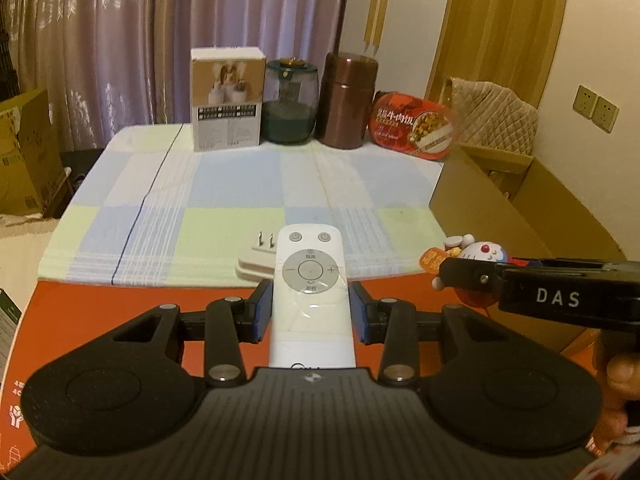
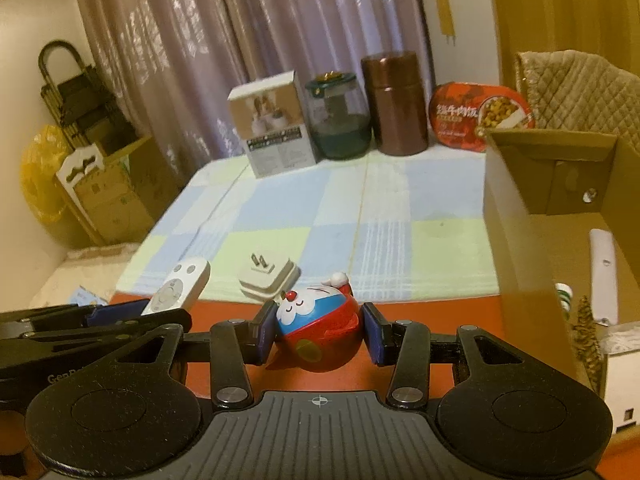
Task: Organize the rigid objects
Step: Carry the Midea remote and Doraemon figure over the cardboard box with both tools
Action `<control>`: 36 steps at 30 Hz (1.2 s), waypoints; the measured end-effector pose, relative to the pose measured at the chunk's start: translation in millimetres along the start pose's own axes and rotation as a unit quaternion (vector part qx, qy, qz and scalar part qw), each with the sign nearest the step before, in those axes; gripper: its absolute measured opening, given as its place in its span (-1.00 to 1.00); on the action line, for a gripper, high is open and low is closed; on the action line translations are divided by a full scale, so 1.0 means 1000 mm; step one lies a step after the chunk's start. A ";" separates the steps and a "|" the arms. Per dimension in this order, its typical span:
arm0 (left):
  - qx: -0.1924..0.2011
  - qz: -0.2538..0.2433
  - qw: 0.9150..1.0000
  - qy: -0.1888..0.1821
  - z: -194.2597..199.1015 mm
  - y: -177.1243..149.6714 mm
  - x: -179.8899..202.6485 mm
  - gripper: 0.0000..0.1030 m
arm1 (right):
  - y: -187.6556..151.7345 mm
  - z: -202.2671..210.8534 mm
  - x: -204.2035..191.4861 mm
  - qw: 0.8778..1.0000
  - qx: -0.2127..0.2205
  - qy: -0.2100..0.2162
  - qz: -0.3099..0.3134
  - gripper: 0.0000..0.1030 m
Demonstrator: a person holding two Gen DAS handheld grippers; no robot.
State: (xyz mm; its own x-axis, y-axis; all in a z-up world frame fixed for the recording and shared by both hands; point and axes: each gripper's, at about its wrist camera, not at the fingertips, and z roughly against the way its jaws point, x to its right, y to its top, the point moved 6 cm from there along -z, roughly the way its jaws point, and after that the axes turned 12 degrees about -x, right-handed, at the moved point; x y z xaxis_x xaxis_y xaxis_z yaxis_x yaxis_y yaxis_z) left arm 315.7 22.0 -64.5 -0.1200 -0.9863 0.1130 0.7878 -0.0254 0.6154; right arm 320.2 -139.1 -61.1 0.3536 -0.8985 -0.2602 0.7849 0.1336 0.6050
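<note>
Left gripper (image 1: 311, 312) jaws clamped across the white remote control (image 1: 310, 280), mid-body: light, stiff, slick. Right gripper (image 2: 319, 334) jaws clamped on the round Doraemon toy (image 2: 316, 330); curved shell may slip.

Slim white plastic remote control (image 1: 311, 292) pointing twelve o'clock; round red-and-blue cat toy (image 2: 316, 326) at its three o'clock, tilted.

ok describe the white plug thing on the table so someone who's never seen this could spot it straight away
Start at the table's checked cloth and come to its near edge, far from the row of containers at the back. There, lying flat between the white remote and the round red and blue cat toy, is the white plug adapter. It is the only squarish white block, with two metal prongs sticking up.
</note>
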 end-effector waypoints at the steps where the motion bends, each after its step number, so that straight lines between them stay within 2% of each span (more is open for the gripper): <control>1: 0.002 -0.002 1.000 0.000 0.003 0.002 0.004 -0.32 | 0.001 0.005 -0.001 1.000 0.004 -0.002 0.000 -0.19; 7: 0.020 -0.004 1.000 -0.003 0.028 0.010 0.025 -0.32 | 0.007 0.036 0.002 1.000 0.023 -0.006 0.005 -0.19; 21: 0.032 -0.019 0.999 -0.024 0.072 0.011 0.078 -0.32 | 0.014 0.116 0.033 0.998 0.061 -0.026 -0.004 -0.19; 36: 0.033 -0.053 0.997 -0.046 0.083 0.020 0.145 -0.32 | 0.001 0.171 0.105 0.994 0.079 -0.061 -0.037 -0.19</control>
State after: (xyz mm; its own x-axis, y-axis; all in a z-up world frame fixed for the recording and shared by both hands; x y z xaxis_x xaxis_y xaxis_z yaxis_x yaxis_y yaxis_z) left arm 264.0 -108.4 29.0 -0.2571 -0.9597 0.1136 0.7262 -0.1143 0.6779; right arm 271.0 -304.3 40.5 0.2258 -0.9485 -0.2223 0.7132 0.0055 0.7009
